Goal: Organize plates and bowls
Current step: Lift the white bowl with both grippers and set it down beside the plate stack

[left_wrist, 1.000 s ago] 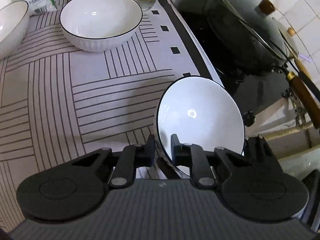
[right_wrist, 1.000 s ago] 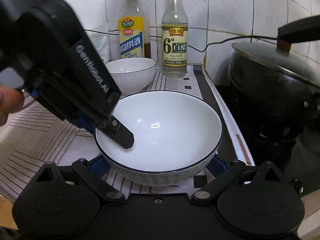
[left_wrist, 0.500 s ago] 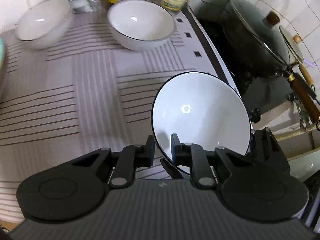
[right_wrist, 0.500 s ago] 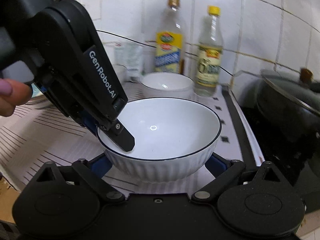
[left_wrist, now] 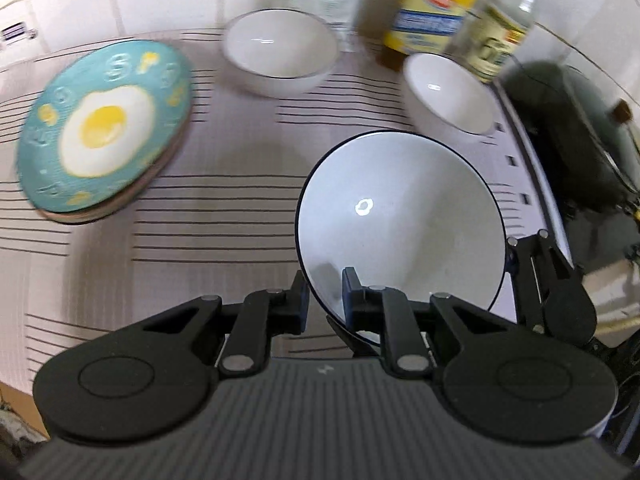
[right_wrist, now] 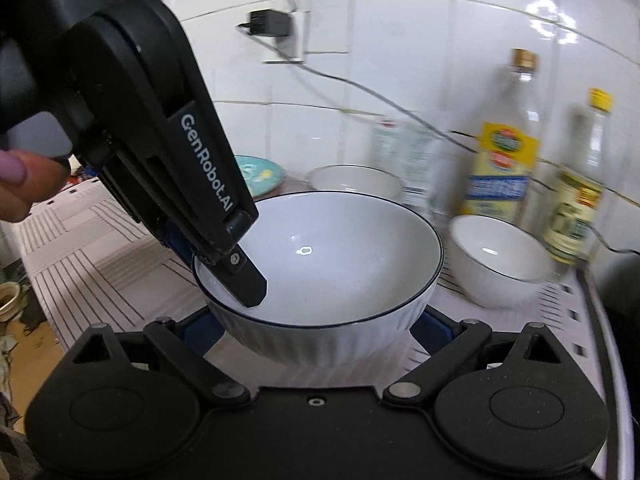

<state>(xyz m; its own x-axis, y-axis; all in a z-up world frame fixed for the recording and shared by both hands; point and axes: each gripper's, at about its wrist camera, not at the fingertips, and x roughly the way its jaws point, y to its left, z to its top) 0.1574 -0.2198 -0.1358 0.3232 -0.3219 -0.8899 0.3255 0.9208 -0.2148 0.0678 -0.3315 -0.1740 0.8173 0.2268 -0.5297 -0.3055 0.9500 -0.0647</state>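
A white bowl with a dark rim line [right_wrist: 320, 264] is held clear above the striped counter cloth [left_wrist: 200, 232] between both tools. Its near-left rim is pinched by the left gripper [left_wrist: 325, 300], whose jaws are clenched on the wall, one finger inside the bowl and one outside. Its ribbed outer sides are clamped by the right gripper [right_wrist: 316, 328], the blue pads being pressed against opposite flanks. A fingertip [right_wrist: 24, 178] of the person is seen at the left tool's body.

Open striped cloth is left below and to the left of the bowl. Beyond it, a second white bowl [left_wrist: 448, 98] stands near the cloth's right border, just before two bottles [right_wrist: 504, 148]; a third bowl [left_wrist: 280, 46] is set farther back by the tiled wall. A teal fried-egg plate [left_wrist: 104, 128] lies well to the left on a stack. A dark wok [left_wrist: 576, 136] occupies the far right edge.
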